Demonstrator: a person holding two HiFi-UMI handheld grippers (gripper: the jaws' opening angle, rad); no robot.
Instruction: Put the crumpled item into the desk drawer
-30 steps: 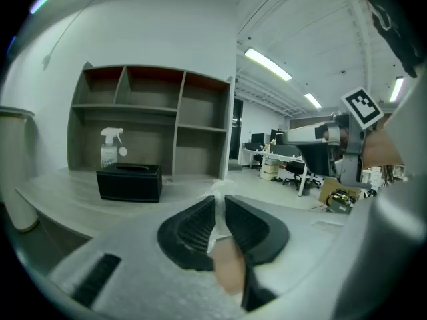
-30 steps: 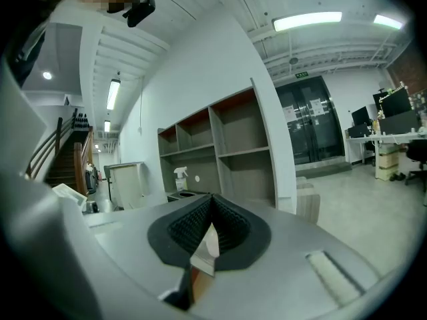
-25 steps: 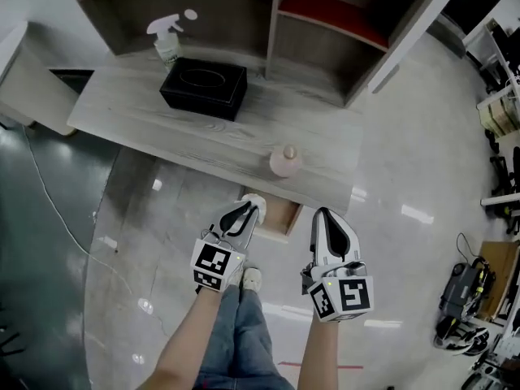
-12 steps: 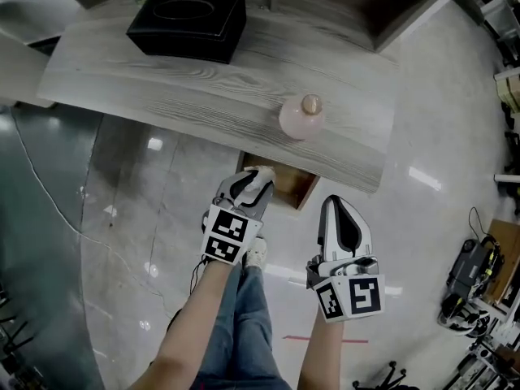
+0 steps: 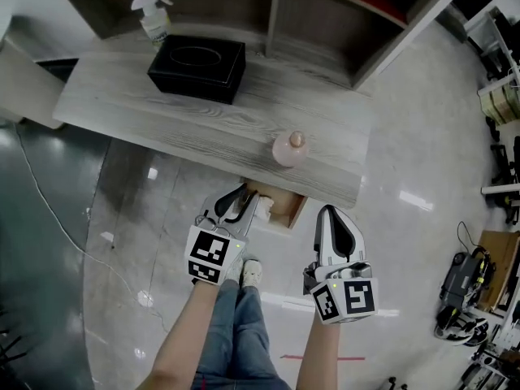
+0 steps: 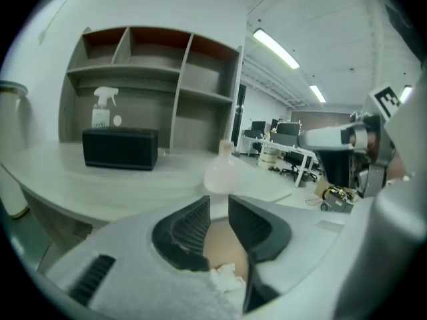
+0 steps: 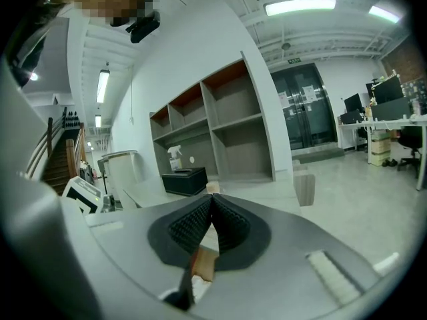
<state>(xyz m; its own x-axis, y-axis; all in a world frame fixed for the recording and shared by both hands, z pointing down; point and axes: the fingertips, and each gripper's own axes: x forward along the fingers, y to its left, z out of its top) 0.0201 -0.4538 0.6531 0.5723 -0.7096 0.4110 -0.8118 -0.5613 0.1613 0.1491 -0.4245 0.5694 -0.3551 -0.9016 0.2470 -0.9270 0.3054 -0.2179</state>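
Observation:
The crumpled white item lies inside the open wooden drawer under the desk's front edge. In the left gripper view the crumpled item shows low in the gap, over the drawer's brown inside. My left gripper hangs over the drawer's left part. Its jaws stand apart and have just been closing a little, and the pads press on nothing. My right gripper is shut and empty, right of the drawer and short of the desk. Its pads meet in the right gripper view, where the right gripper faces the shelves.
The grey wooden desk carries a black tissue box, a pink round bottle near the front edge above the drawer, and a spray bottle at the back. A shelf unit stands behind. The person's legs and shoe are below.
The left gripper held the white item at the drawer; now its jaws are apart and the item lies in the drawer. The right gripper stayed shut beside it.

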